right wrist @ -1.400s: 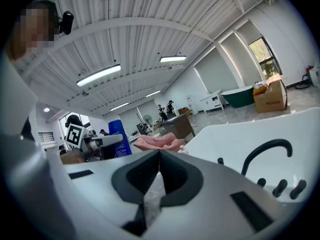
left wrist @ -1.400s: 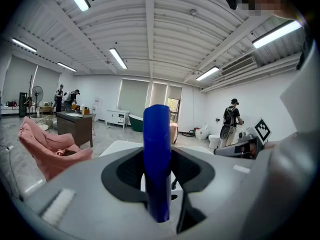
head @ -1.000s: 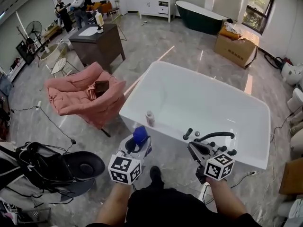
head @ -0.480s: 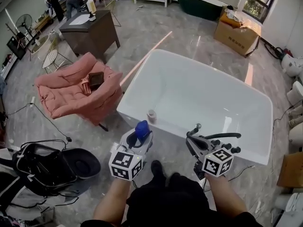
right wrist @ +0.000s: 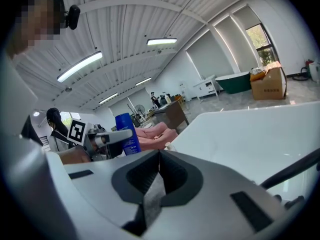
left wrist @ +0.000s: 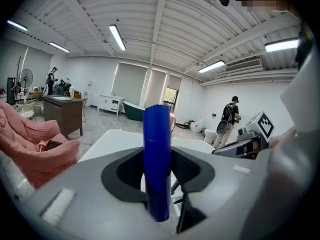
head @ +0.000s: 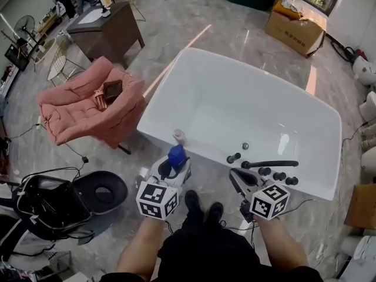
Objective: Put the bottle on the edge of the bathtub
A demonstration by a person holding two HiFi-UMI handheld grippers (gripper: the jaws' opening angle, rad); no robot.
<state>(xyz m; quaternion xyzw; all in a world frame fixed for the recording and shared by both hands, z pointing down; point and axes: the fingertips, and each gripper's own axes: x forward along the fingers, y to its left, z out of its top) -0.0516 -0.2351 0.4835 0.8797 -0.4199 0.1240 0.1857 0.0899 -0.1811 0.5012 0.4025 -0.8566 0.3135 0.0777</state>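
A blue bottle (head: 176,155) stands upright in my left gripper (head: 174,163), just short of the near rim of the white bathtub (head: 202,153). In the left gripper view the pads press both sides of the blue bottle (left wrist: 157,134), and the tub lies beyond it. My right gripper (head: 237,178) hovers at the near rim beside the black tap fittings, jaws together and holding nothing. In the right gripper view its jaws (right wrist: 159,156) meet in a line, with the blue bottle (right wrist: 128,133) off to the left.
A small pale bottle (head: 179,137) stands on the tub's near rim. Black tap knobs and a hand shower (head: 267,164) sit along the rim at right. A pink armchair (head: 88,107) is left of the tub, a black seat (head: 97,195) near my left, and a cardboard box (head: 296,31) farther back.
Both grippers have come closer to the tub's near rim, and the tub fills more of the head view. The blue bottle stays held in the left gripper.
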